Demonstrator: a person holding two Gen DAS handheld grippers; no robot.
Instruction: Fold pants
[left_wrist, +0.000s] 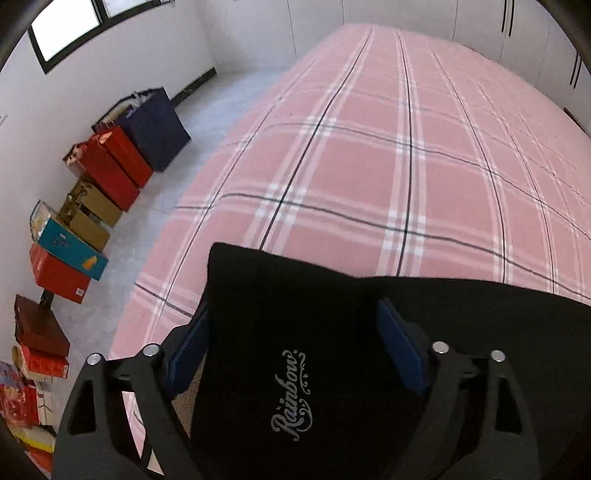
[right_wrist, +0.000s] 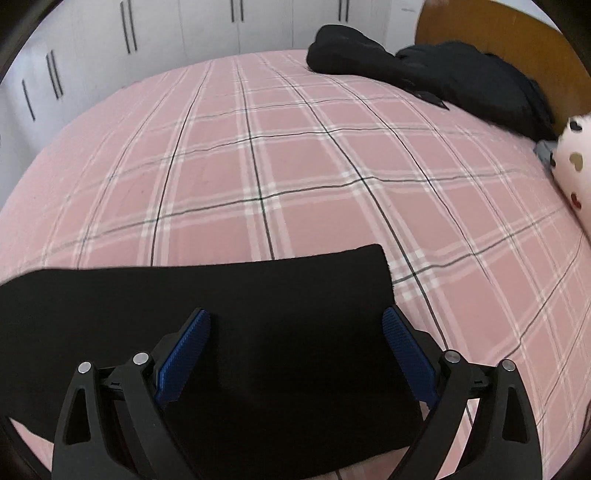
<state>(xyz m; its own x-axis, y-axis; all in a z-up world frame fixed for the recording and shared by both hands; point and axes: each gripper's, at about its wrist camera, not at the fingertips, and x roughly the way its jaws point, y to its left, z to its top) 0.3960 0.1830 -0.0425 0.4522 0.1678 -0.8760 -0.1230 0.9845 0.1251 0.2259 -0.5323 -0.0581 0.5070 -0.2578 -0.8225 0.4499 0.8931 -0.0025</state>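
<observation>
Black pants (left_wrist: 295, 295) with a silver "Rainbow" logo (left_wrist: 291, 395) lie flat on the pink plaid bed (left_wrist: 369, 166), close to its near edge. In the left wrist view my left gripper (left_wrist: 295, 336) stands open over the pants' left end. Its left blue pad (left_wrist: 188, 347) runs along the cloth's left edge and the right pad (left_wrist: 400, 347) is over the fabric. In the right wrist view my right gripper (right_wrist: 295, 339) is open over the pants' (right_wrist: 221, 288) right end, and the cloth's far right corner lies just beyond it. Neither pair of pads pinches the cloth.
A heap of dark clothes (right_wrist: 461, 77) lies against the wooden headboard (right_wrist: 498, 26), and a white spotted cushion (right_wrist: 576, 162) is at the right edge. White wardrobe doors (right_wrist: 184, 26) stand behind the bed. Red boxes (left_wrist: 103, 173) and a dark blue bag (left_wrist: 155, 129) line the wall on the grey floor (left_wrist: 147, 229).
</observation>
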